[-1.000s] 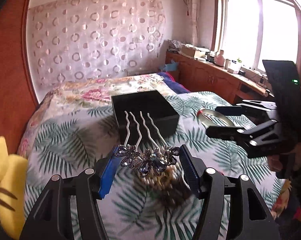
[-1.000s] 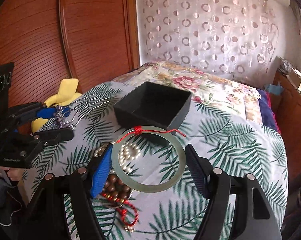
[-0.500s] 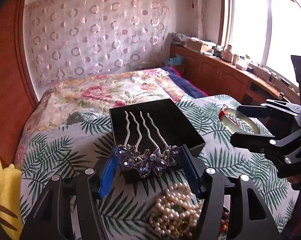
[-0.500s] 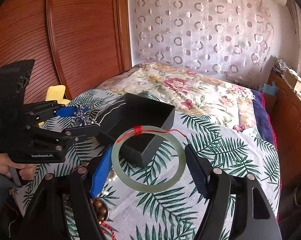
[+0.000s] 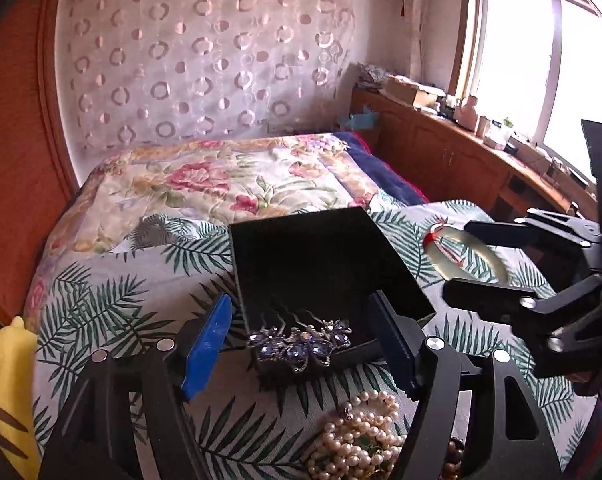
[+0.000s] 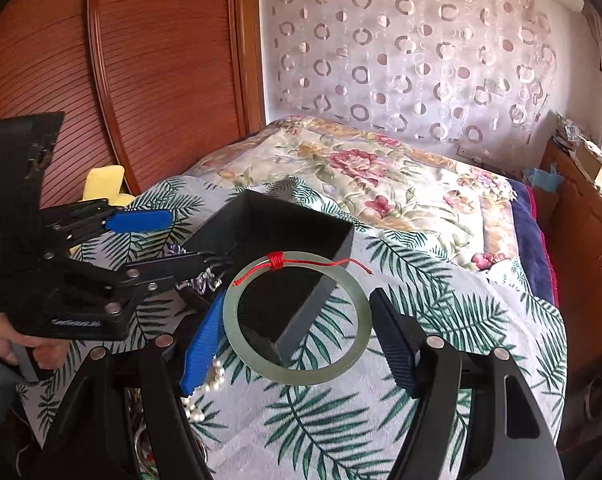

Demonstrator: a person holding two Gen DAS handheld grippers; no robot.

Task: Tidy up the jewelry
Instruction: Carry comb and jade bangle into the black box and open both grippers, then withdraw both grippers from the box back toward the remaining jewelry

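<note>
The left tool [image 5: 299,346] is spread wide, and the hair comb [image 5: 299,345] is draped over the near rim of the black box [image 5: 321,256] mid-bed. The jade bangle [image 6: 297,316] is gripped in the right tool [image 6: 297,334], above the box's corner.

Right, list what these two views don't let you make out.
- Hair comb teeth: left wrist view, lost in the black box's dark interior.
- Pearl necklace: left wrist view, partly behind the left gripper, cut by the bottom edge.
- Jade bangle: right wrist view, whether the right gripper touches both sides is unclear.
</note>
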